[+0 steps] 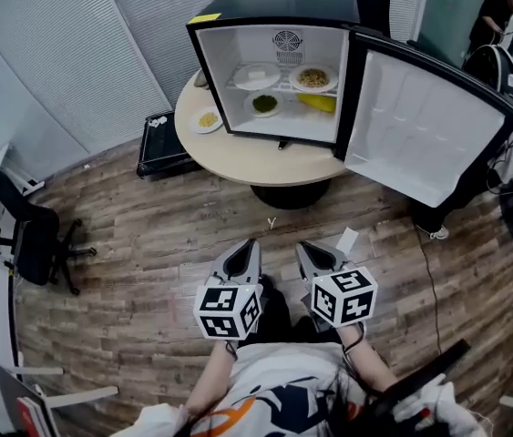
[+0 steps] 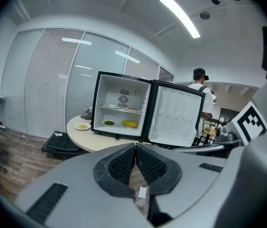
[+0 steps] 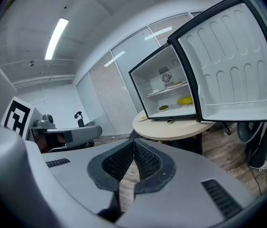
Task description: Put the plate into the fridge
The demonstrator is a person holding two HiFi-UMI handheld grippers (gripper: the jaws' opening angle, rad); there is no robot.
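Observation:
A small white plate [image 1: 208, 119] of yellow food lies on the round table [image 1: 256, 160], just left of the open mini fridge [image 1: 230, 71]. The fridge door [image 1: 420, 126] swings wide to the right. Inside, two plates rest on the shelf, and a plate of green food [image 1: 264, 105] and a yellow item [image 1: 318, 102] lie below. My left gripper [image 1: 247, 248] and right gripper [image 1: 309, 251] hang side by side over the wood floor, well short of the table, both shut and empty. The plate [image 2: 82, 126] shows far off in the left gripper view, past the left gripper [image 2: 135, 148]. The right gripper [image 3: 133, 144] likewise points at the fridge [image 3: 164, 91].
A black office chair [image 1: 28, 230] stands at the left. A black case [image 1: 160, 144] lies on the floor behind the table. A white paper scrap [image 1: 347, 240] is on the floor near my right gripper. A person [image 1: 502, 7] stands at the back right, beyond the door.

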